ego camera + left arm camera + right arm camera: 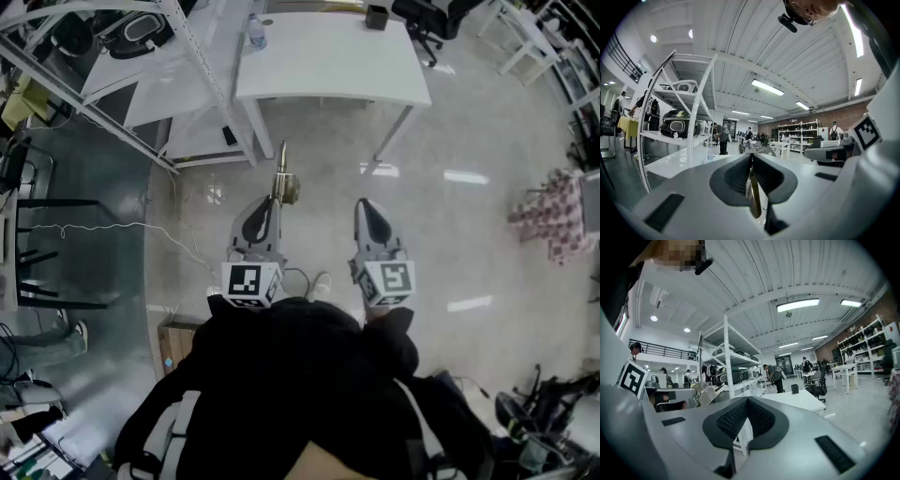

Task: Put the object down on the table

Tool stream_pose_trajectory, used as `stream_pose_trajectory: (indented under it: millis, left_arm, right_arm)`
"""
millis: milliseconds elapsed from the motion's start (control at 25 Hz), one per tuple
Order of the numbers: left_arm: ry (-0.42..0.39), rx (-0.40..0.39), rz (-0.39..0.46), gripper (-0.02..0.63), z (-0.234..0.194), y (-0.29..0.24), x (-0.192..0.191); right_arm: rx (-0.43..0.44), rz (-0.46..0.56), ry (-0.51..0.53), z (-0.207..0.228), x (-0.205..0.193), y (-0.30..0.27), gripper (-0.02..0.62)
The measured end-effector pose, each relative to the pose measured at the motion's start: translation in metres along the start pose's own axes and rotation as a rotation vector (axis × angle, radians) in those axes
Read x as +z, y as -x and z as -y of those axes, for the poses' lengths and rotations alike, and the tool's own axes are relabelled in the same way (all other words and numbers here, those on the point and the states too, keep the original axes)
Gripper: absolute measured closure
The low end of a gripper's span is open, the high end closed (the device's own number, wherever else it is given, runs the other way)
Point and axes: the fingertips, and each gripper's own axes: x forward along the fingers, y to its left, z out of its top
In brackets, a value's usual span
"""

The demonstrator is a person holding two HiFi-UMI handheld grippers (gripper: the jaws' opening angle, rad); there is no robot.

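Big bright workshop w/ a shiny floor (450,216). A white table (328,61) stands well past the fingertips of both grippers.

The left gripper (274,201) has its fingers clamped on a thin gold-coloured object (283,180). From the head view, the object pokes out past the fingertips. It is up in the air over the floor, not on the table. I can't tell what it is: it's too small, & the fingers hide part of it. The left gripper view shows only a thin gold edge of it, squeezed between the dark pads (736,176) below the tips.

The right gripper (365,206) is just beside the left one. Its fingers are together w/ nothing in them. The right gripper view shows a white bit through the slit, hard to make out.

The person's dark top (300,375) fills the bottom of the head view & hides both hands.

Only the gripper views show people far off past the fingertips, & things on the shelf rack (726,357). The head view shows a bottle (256,33) & a black cup (377,17) at the table's far edge.
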Motion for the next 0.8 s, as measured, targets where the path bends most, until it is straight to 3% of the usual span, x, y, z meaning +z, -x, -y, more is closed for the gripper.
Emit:
stream_pose_trajectory:
  millis: [520,800]
  left_arm:
    - [-0.004,0.054,0.015,0.588,0.053,-0.019,0.007]
    - [-0.043,0.088,-0.028,0.588,0.063,-0.023,-0.008]
  right_arm:
    - [0.052,0.042,0.012,0.056,0.012,0.018,0.606]
    - [0.071,0.044,0.009,0.076,0.006,0.016,0.606]
